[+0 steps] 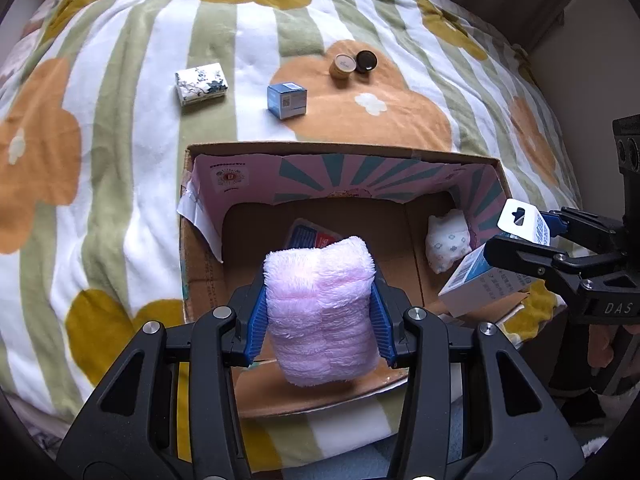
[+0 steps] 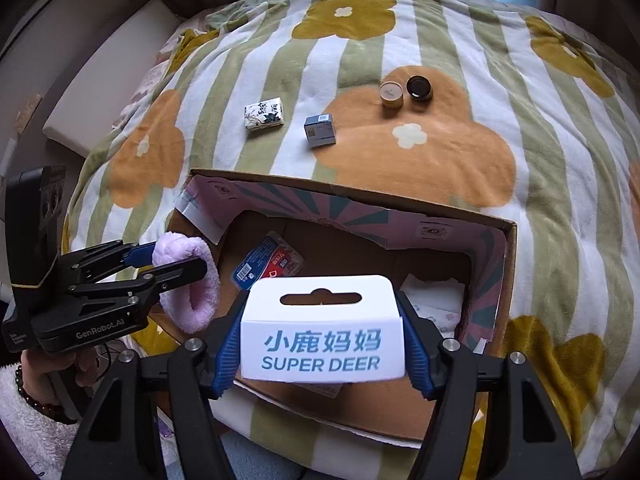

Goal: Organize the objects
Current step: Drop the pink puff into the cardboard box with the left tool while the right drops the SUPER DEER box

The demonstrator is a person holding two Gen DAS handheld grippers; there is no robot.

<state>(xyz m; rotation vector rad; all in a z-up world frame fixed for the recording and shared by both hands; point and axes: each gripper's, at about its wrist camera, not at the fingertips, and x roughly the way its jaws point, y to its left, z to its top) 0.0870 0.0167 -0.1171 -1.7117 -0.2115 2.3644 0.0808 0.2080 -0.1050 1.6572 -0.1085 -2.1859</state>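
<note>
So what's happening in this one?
A person is packing small items from a bed into a cardboard box. The left gripper is shut on a folded pink fluffy cloth; the right gripper holds a white Super Deer box. Both hang over the box. A tissue pack, a blue carton and two jars remain on the blanket.

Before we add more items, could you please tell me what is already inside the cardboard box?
Inside the cardboard box lie a red-and-blue packet and a white patterned pouch by its right wall. The pink towel and white carton held above hide the rest of the floor.
</note>
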